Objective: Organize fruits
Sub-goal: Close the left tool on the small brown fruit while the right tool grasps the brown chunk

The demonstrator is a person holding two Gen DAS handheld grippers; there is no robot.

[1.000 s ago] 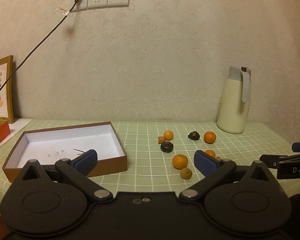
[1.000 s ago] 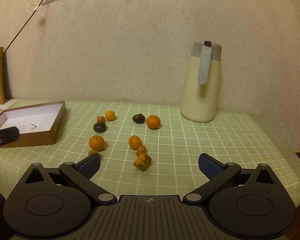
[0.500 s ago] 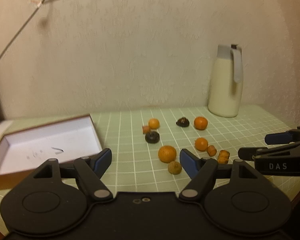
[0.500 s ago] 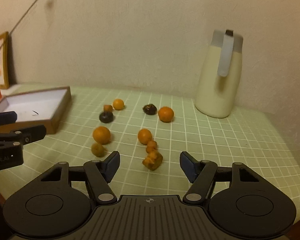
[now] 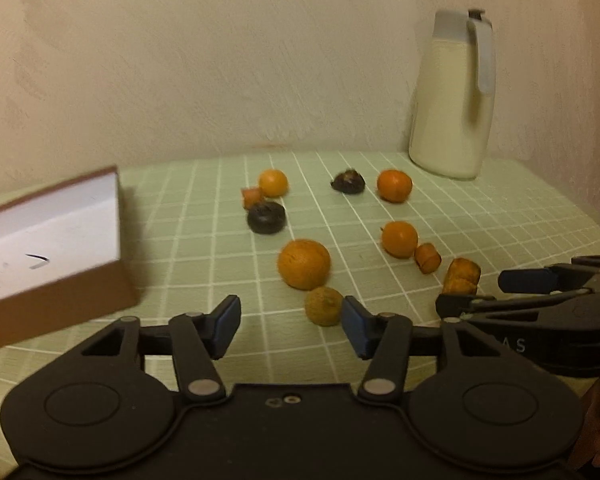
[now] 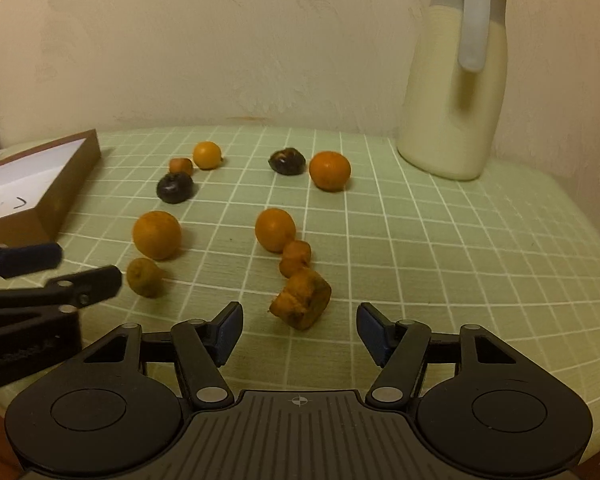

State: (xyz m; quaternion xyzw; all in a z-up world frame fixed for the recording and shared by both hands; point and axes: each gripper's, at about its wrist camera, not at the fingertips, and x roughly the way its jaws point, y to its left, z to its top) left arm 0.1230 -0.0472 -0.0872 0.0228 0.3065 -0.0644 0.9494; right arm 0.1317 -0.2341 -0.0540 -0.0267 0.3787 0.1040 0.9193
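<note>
Several small fruits lie scattered on the green checked tablecloth. My left gripper [image 5: 290, 324] is open and empty, just short of a dull yellow-brown fruit [image 5: 324, 306] with a larger orange [image 5: 304, 264] behind it. My right gripper [image 6: 300, 330] is open and empty, just short of a brown lumpy fruit [image 6: 302, 298]. Behind that lie a small orange piece [image 6: 296, 256] and an orange [image 6: 275, 230]. Two dark fruits [image 6: 175, 187] [image 6: 287, 161] lie farther back. The brown box with a white inside [image 5: 40, 240] stands at the left.
A cream thermos jug [image 6: 452, 92] stands at the back right against the wall. The right gripper shows at the right edge of the left wrist view [image 5: 540, 292]. The left gripper shows at the left edge of the right wrist view [image 6: 40, 276]. The table's right edge [image 6: 580, 248] is near.
Both grippers have moved forward and down toward the fruits. Both jaws have narrowed from wide open but stay open. The view is blurred by motion.
</note>
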